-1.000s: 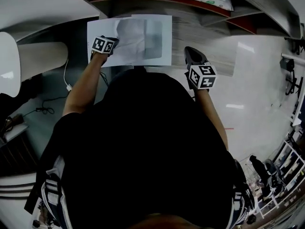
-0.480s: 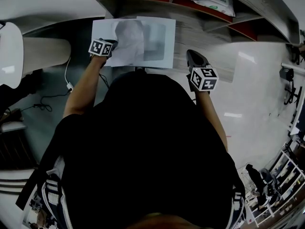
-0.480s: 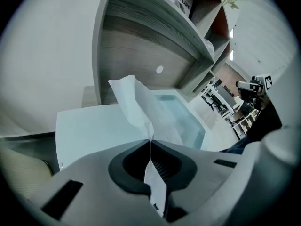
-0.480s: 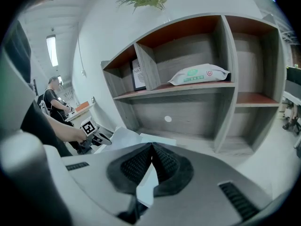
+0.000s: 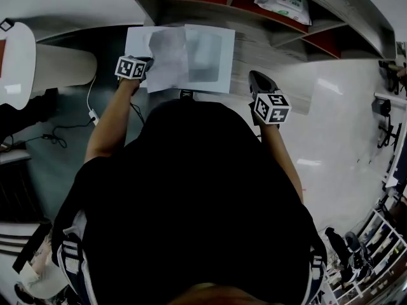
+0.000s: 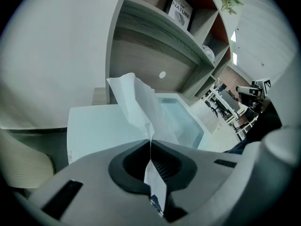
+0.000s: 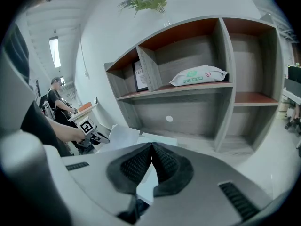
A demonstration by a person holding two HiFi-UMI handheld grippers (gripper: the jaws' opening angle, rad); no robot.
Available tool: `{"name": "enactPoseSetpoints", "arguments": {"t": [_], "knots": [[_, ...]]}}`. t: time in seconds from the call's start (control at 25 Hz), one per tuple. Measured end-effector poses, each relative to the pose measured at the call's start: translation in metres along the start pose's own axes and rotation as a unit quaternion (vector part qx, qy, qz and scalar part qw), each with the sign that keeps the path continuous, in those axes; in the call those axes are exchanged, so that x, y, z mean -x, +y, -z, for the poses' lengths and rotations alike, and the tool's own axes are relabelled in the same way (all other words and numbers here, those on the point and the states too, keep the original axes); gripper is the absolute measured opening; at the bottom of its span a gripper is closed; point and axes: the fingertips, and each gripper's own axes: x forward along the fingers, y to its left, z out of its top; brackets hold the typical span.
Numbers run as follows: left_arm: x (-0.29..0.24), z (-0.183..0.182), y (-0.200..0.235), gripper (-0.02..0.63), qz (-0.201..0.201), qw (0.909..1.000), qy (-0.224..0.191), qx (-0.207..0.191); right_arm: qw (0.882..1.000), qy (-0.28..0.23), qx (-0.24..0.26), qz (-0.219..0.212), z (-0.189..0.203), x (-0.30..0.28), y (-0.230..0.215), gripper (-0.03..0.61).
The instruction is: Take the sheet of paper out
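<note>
Left gripper [image 6: 150,144] pinched shut on edge of crumpled white paper sheet [image 6: 136,102]. Sheet rises ahead of gripper, far end over flat white rectangular case [image 5: 216,75]. Right gripper [image 7: 152,147] closed, empty, off right; left nearer.

Shelf unit [image 6: 155,36] blocks behind white box [image 6: 89,126]; raised sheet of paper [image 6: 136,102] stands over it; front open

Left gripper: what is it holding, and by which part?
The sheet of paper, pinched near its edge by the shut fingers of the left gripper.
</note>
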Motion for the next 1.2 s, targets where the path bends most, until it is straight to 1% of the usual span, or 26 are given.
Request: {"name": "enactPoseSetpoints", "arguments": {"t": [0.24, 0.48, 0.72, 1.2], "knots": [[0.016, 0.000, -0.001, 0.026, -0.012, 0.9998, -0.018, 0.003, 1.000, -0.006, 0.006, -0.003, 0.001, 0.009, 0.002, 0.014], [0.032, -0.005, -0.003, 0.026, -0.024, 0.9991, -0.034, 0.002, 1.000, -0.008, 0.002, -0.008, 0.007, 0.017, 0.003, 0.014], [0.041, -0.008, -0.011, 0.026, -0.031, 0.9985, -0.044, 0.000, 1.000, -0.009, 0.006, -0.010, 0.011, 0.027, 0.000, 0.014], [0.062, -0.013, -0.031, 0.026, -0.041, 0.9957, -0.083, -0.001, 0.999, -0.033, 0.015, -0.002, -0.004, 0.053, -0.013, 0.014]]}}
